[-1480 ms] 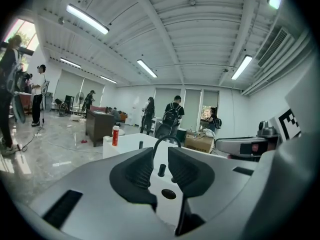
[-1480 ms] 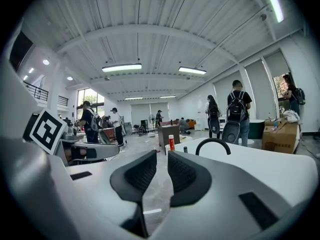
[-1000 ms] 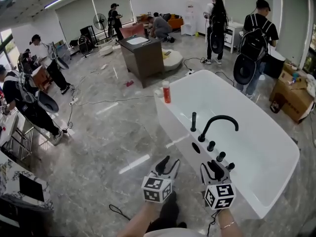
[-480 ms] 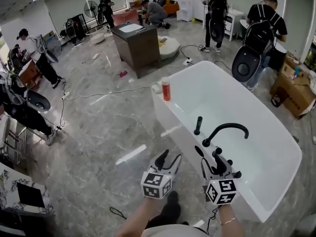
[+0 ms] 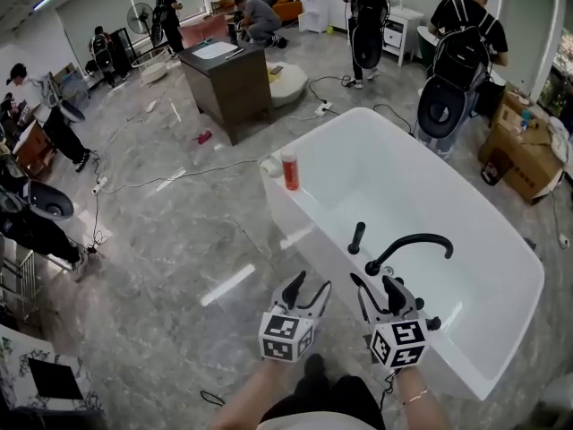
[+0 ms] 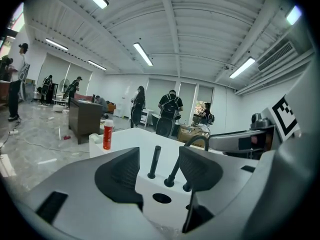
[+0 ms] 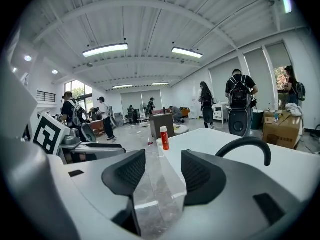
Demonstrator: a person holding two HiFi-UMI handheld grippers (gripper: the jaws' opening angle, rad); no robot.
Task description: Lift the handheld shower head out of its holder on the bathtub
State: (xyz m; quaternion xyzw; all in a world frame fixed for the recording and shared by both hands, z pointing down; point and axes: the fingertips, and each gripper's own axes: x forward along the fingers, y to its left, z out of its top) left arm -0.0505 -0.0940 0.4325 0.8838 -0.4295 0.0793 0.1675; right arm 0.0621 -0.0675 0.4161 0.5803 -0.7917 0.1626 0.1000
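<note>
- Nearest: left gripper and right gripper, side by side, jaws of both opening, nothing between them.
- Just beyond, on the bathtub rim: handheld shower head, upright in its holder, beside curved black faucet.
- Farther along: red bottle.

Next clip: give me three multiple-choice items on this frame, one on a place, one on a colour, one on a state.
1. Where does the red bottle stand? A on the bathtub corner rim; B on the floor; C inside the bathtub.
2. What colour is the curved spout? A white; B chrome; C black.
3. The handheld shower head is: A lying in the bathtub; B upright in its holder; C gripped by a hand-held gripper.
Key: 1 A, it stands on the far corner of the rim; 2 C, it shows dark against the white bathtub; 3 B, it stands upright at the rim.
</note>
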